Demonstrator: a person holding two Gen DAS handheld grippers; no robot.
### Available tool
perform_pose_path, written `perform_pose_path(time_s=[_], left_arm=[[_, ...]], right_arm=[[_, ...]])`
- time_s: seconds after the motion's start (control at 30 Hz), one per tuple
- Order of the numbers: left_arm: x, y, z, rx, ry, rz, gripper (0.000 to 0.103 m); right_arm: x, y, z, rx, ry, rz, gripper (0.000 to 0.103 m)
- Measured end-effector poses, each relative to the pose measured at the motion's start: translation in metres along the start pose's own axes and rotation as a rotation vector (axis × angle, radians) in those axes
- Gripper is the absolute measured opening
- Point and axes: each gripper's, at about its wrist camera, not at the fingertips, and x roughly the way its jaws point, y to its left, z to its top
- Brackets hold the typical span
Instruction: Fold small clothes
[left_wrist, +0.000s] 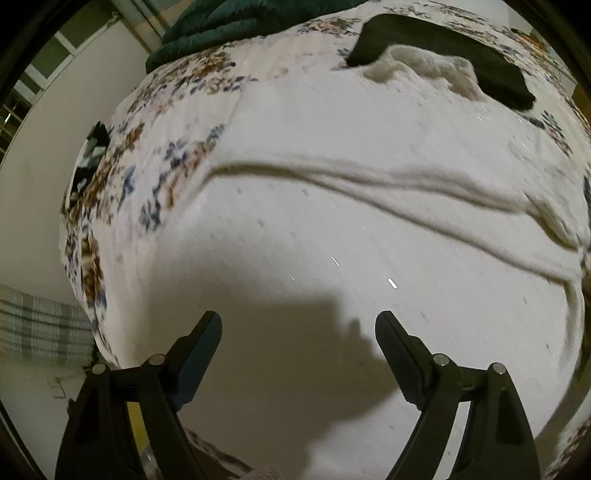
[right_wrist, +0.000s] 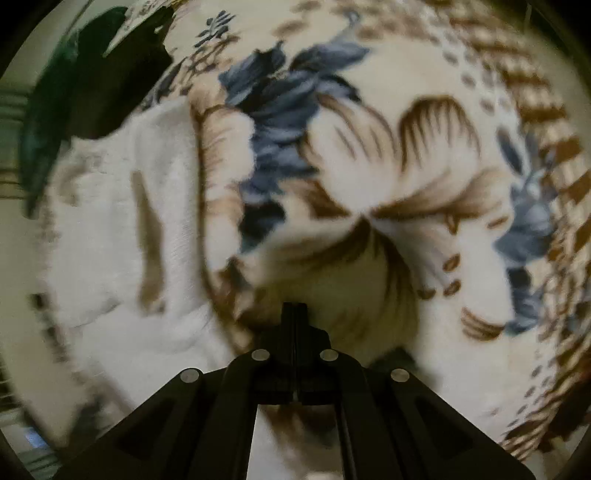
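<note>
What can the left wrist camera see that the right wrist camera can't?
Only the left wrist view shows the left gripper, wide open above the white garment, plus a small cream cloth at the far end. Only the right wrist view shows the right gripper, closed with nothing visibly gripped, and big blue flowers up close. Both show the white garment, the floral blanket and a black garment.
</note>
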Motion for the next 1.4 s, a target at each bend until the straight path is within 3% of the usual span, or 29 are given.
perform_pose_path(time_s=[0.07, 0.13, 0.17, 0.27, 0.3, 0.33, 0.47, 0.5, 0.57, 0.67, 0.73, 0.8, 0.87, 1.0, 1.03, 1.2, 1.27, 1.33, 1.4], left_arm=[[0.0, -0.015, -0.015, 0.026, 0.01, -0.002, 0.085], [0.0, -0.026, -0.026, 0.048, 0.021, -0.002, 0.085], [0.0, -0.033, -0.035, 0.061, 0.031, -0.008, 0.085], [-0.005, -0.043, -0.05, 0.077, 0.036, -0.017, 0.085], [-0.006, -0.047, -0.056, 0.085, 0.039, -0.019, 0.085], [-0.007, -0.049, -0.059, 0.089, 0.041, -0.018, 0.085], [-0.015, -0.057, -0.075, 0.1, 0.044, -0.023, 0.085], [-0.017, -0.058, -0.079, 0.101, 0.043, -0.023, 0.085], [-0.022, -0.061, -0.089, 0.106, 0.048, -0.025, 0.085], [-0.024, -0.065, -0.105, 0.109, 0.07, -0.025, 0.085], [-0.024, -0.067, -0.114, 0.108, 0.091, -0.022, 0.085], [-0.023, -0.067, -0.122, 0.097, 0.116, -0.027, 0.085], [-0.024, -0.066, -0.127, 0.09, 0.128, -0.026, 0.085], [-0.028, -0.067, -0.135, 0.093, 0.128, -0.031, 0.085], [-0.029, -0.069, -0.138, 0.101, 0.126, -0.05, 0.085], [-0.033, -0.1, -0.154, 0.204, 0.099, -0.1, 0.085], [-0.031, -0.117, -0.162, 0.264, 0.092, -0.111, 0.085], [-0.026, -0.133, -0.171, 0.312, 0.088, -0.122, 0.085], [-0.019, -0.149, -0.179, 0.347, 0.099, -0.154, 0.085]], right_arm=[[-0.001, 0.002, 0.003, -0.038, 0.046, 0.055, 0.007], [0.013, 0.004, 0.006, -0.057, 0.112, 0.066, 0.05], [0.02, 0.005, 0.005, -0.064, 0.129, 0.077, 0.052], [0.038, 0.014, 0.006, -0.116, 0.151, 0.074, 0.049], [0.039, 0.02, 0.0, -0.142, 0.144, 0.074, 0.022], [0.038, 0.024, -0.001, -0.173, 0.137, 0.052, 0.001], [0.028, 0.03, 0.011, -0.191, 0.046, -0.086, 0.0], [0.023, 0.025, 0.013, -0.165, 0.038, -0.087, 0.0], [0.011, 0.016, 0.019, -0.142, 0.071, 0.006, 0.0], [0.012, 0.028, 0.019, -0.211, 0.152, 0.103, 0.007], [0.028, 0.042, 0.016, -0.263, 0.21, 0.079, 0.058], [0.045, 0.043, 0.014, -0.302, 0.239, 0.038, 0.057], [0.054, 0.043, 0.009, -0.334, 0.233, 0.02, 0.011], [0.032, 0.026, 0.013, -0.256, 0.13, -0.032, 0.006], [0.029, 0.017, 0.014, -0.209, 0.138, -0.019, 0.006], [0.034, 0.014, 0.007, -0.214, 0.193, 0.035, 0.009], [0.03, 0.018, 0.014, -0.235, 0.229, 0.052, 0.02], [0.019, 0.016, 0.025, -0.237, 0.213, 0.066, 0.048], [0.013, 0.017, 0.04, -0.204, 0.2, 0.099, 0.056]])
